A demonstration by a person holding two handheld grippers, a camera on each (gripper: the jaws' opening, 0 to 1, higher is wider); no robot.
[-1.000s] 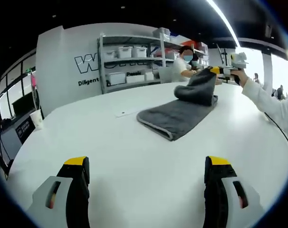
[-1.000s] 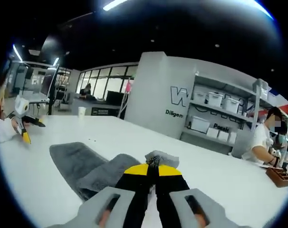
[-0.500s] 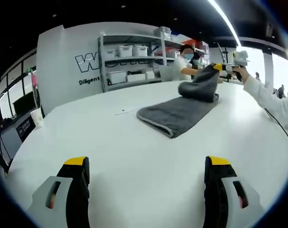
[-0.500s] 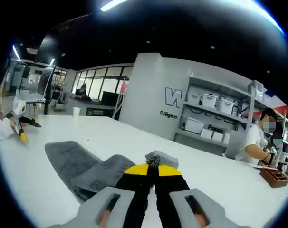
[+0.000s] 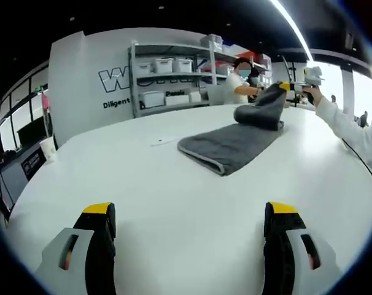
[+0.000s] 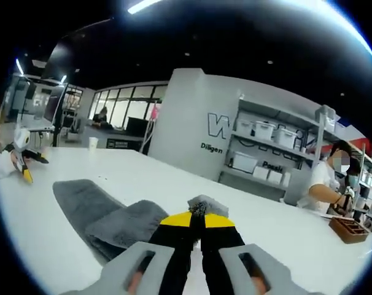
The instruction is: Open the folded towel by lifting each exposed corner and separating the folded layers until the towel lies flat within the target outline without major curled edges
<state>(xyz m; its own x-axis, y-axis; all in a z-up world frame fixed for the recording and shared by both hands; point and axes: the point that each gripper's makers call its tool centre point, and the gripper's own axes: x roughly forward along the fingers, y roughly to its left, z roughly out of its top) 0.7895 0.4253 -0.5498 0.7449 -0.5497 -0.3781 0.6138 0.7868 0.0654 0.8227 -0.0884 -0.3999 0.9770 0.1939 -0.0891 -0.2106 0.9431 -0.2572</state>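
Opposed views; shared towel [image 5: 235,144]

My left gripper [image 5: 186,246] with black jaws, yellow tips, grey housings at the frame's bottom, my right gripper [image 6: 197,222] likewise black, yellow-capped, grey-bodied, my white sleeve [image 5: 348,132] at right edge

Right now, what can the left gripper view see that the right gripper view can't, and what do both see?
Left view alone: its own fingers spread wide over the bare table. Right view alone: a wooden box far right, and its own fingers pinching a towel corner. Both: the grey towel, the shelves and a seated person.
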